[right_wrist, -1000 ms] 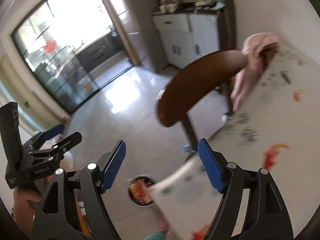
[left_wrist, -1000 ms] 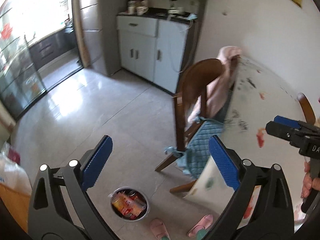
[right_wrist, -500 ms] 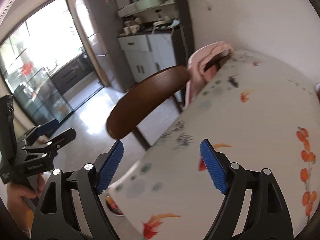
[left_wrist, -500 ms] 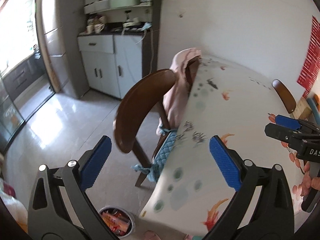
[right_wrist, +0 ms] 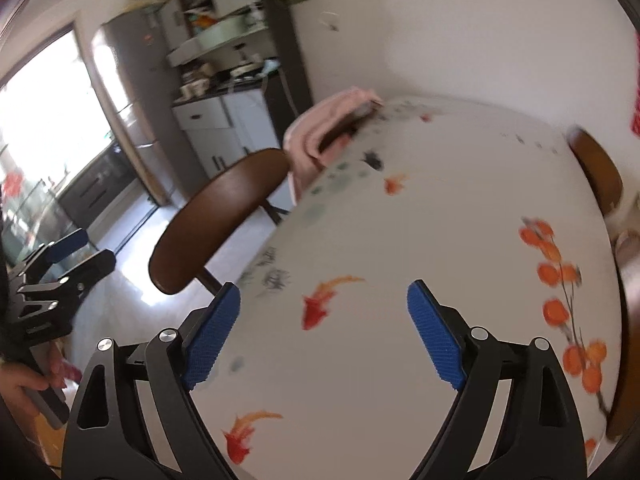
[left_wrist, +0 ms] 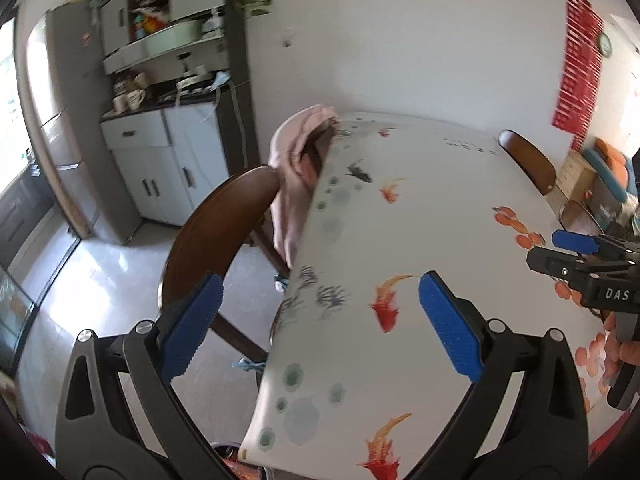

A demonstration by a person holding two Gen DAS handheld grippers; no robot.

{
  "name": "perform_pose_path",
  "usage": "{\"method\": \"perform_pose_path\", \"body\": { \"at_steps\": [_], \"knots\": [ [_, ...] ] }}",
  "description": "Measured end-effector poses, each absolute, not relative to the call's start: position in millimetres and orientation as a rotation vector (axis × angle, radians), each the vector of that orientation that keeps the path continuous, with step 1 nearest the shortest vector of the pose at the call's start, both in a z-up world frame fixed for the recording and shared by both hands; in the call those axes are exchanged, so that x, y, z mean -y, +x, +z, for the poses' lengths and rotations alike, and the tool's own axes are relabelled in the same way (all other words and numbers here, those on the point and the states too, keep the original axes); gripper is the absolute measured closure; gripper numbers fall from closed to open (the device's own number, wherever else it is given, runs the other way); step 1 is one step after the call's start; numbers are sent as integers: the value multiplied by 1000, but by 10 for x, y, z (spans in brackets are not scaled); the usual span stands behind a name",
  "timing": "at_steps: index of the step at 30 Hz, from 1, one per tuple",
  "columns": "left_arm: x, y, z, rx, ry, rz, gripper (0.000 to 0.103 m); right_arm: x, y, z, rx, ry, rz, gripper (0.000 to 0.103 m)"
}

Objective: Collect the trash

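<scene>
Oddly, no loose trash shows on the table [left_wrist: 432,208] in either view; its fish-printed cloth looks bare across the middle and right of both frames. The only trash in sight is a sliver of coloured wrappers in a bin [left_wrist: 240,462] on the floor, at the bottom edge of the left wrist view, mostly hidden under the table's near corner. The left gripper [left_wrist: 320,320] stands wide open with nothing between its blue pads. The right gripper [right_wrist: 324,332] is also empty; its jaws have just been opening and now stand wide apart over the cloth. Wrappers of that sort are likely light, thin and crinkly, probably slick, so a pinch on a folded edge or bunched corner should hold better than a flat face. A brown chair [left_wrist: 216,232] with a pink cloth [left_wrist: 292,168] draped behind it stands at centre left.
</scene>
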State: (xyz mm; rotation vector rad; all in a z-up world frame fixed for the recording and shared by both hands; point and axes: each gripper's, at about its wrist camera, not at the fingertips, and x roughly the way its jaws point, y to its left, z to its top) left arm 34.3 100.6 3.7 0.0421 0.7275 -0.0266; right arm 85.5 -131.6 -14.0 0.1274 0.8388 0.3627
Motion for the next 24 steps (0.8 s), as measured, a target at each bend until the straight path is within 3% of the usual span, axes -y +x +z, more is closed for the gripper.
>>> {"method": "perform_pose_path", "body": {
  "at_steps": [24],
  "knots": [
    [580, 821, 163, -666, 316, -314, 7, 2866, 804, -366, -822, 274, 115, 17]
  ]
}}
